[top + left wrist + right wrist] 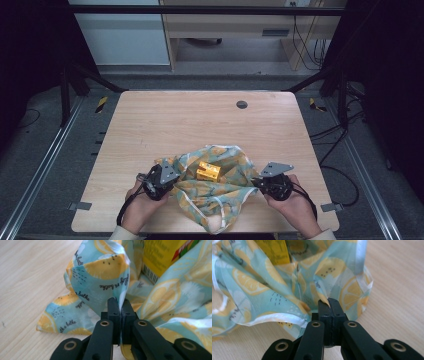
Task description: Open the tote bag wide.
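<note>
left gripper [172, 181]: pinched tight on lemon cloth [220, 185] | right gripper [256, 182]: pinched tight on cloth too | yellow box [208, 171]: on cloth, near table [150, 120] front edge

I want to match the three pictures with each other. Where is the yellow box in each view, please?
High view: the yellow box lies on the lemon-print cloth, low centre, between the two grippers.
Left gripper view: top right, a barcode on its side, behind the cloth.
Right gripper view: top, left of centre, partly behind cloth folds.
Shared landmark: the lemon-print cloth around the box.
</note>
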Demonstrator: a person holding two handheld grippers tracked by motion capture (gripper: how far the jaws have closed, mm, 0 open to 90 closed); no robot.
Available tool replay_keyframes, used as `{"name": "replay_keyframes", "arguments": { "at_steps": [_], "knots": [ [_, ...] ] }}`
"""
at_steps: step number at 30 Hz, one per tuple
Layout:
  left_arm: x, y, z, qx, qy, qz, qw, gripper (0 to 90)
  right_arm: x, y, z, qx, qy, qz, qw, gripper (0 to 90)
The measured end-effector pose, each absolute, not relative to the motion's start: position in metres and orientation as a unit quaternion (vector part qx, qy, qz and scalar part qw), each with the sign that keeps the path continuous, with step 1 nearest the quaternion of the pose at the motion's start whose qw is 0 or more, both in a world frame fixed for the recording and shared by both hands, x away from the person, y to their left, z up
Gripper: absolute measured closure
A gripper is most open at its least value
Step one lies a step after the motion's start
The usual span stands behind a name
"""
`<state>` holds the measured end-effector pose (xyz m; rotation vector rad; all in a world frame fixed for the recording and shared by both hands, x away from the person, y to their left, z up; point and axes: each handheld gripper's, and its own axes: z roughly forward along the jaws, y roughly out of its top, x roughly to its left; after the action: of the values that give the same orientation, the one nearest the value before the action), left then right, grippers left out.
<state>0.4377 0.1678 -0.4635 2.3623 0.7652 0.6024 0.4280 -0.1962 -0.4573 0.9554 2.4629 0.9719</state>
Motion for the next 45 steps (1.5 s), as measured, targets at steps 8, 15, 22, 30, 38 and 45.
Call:
{"name": "replay_keyframes", "arguments": {
  "at_steps": [8,15,22,30,38,45],
  "knots": [
    [0.444,0.169,-0.475,0.891,0.295,0.21,0.274,89.6,0.436,-0.204,-0.477,0.349,0.87,0.315,0.151,90.0],
    [0.447,0.174,-0.48,0.893,0.303,0.198,0.268,90.0,0.442,-0.204,-0.483,0.35,0.876,0.295,0.153,90.0],
    [0.445,0.175,-0.48,0.893,0.307,0.193,0.266,90.0,0.442,-0.208,-0.485,0.354,0.876,0.29,0.149,90.0],
    [0.444,0.179,-0.479,0.892,0.311,0.184,0.271,90.0,0.441,-0.21,-0.486,0.353,0.879,0.283,0.153,90.0],
    [0.439,0.183,-0.479,0.889,0.317,0.181,0.275,90.0,0.443,-0.211,-0.487,0.358,0.878,0.278,0.154,90.0],
    [0.436,0.183,-0.479,0.888,0.321,0.187,0.269,90.0,0.444,-0.211,-0.488,0.36,0.878,0.274,0.157,90.0]
  ]
}}
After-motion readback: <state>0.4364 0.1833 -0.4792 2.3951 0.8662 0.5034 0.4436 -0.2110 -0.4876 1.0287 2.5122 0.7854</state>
